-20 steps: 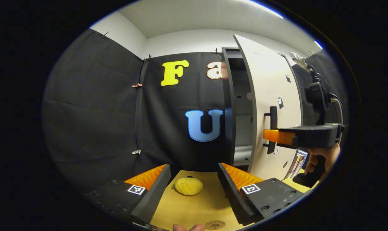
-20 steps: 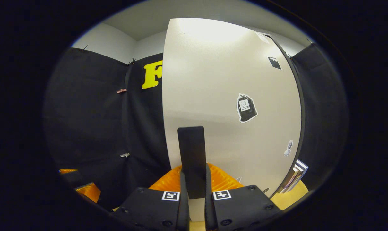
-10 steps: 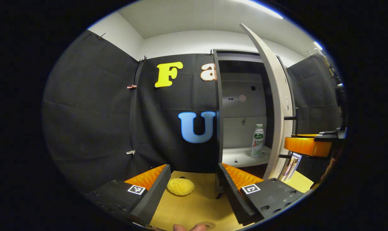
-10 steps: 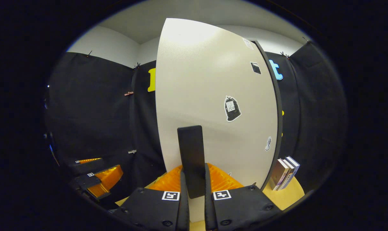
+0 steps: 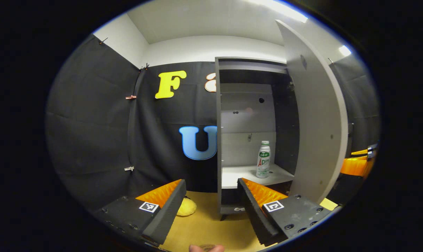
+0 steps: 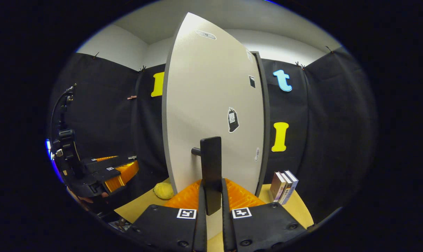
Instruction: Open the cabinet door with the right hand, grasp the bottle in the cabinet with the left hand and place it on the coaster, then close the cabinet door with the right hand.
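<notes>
Right gripper (image 6: pixel 211 196) clamps the handle (image 6: pixel 210 164), holding the door (image 6: pixel 211 105) wide; our left gripper (image 5: pixel 211 196), fingers apart, faces the exposed bottle (image 5: pixel 263 159).

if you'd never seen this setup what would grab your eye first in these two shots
In the left gripper view, the tall cabinet stands wide open, with a small white bottle upright on its pale shelf, just beyond the open left gripper. In the right gripper view, the big pale cabinet door dominates, and the right gripper is clamped on its dark handle.
</notes>
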`<state>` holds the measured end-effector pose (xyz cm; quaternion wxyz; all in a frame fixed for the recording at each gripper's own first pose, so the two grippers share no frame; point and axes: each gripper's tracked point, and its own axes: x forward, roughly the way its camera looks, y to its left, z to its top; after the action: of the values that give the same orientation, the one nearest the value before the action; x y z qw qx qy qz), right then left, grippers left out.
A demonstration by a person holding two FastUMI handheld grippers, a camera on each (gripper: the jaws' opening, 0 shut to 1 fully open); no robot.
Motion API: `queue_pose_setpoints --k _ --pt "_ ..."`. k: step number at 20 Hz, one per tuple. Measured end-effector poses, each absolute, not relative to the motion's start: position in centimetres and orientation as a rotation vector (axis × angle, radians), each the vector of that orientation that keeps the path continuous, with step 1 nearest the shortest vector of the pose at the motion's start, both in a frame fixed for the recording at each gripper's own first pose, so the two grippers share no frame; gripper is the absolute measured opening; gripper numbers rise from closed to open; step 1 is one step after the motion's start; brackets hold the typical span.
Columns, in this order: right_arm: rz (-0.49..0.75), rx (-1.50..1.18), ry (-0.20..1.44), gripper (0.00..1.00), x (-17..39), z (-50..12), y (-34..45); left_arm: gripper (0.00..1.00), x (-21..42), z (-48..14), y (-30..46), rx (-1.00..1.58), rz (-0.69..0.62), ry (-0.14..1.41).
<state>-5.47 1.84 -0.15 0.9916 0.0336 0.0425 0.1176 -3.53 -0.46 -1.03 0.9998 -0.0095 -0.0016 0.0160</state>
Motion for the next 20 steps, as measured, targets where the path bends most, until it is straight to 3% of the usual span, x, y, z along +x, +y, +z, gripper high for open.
queue_pose_setpoints --k 8,11,12,13,20 --pt "0.101 0.051 0.083 0.22 -6.3 0.0 -8.4 0.92 -1.8 0.0 -4.7 0.0 -0.034 -0.025" --pt "0.061 0.059 0.084 0.16 -6.4 0.0 -11.9 0.93 -1.4 0.3 -6.7 0.0 -0.056 -0.031" --pt "0.056 0.066 0.085 0.05 -6.4 -0.1 -12.7 0.93 -1.2 0.4 -7.2 0.0 -0.061 -0.029" --pt "0.05 0.073 0.081 0.16 -6.5 0.0 -13.3 0.93 -1.0 0.3 -7.7 0.001 -0.068 -0.027" --pt "0.084 0.061 0.074 0.16 -6.6 0.0 -14.3 0.93 -0.1 0.7 -11.1 0.015 -0.093 -0.031"
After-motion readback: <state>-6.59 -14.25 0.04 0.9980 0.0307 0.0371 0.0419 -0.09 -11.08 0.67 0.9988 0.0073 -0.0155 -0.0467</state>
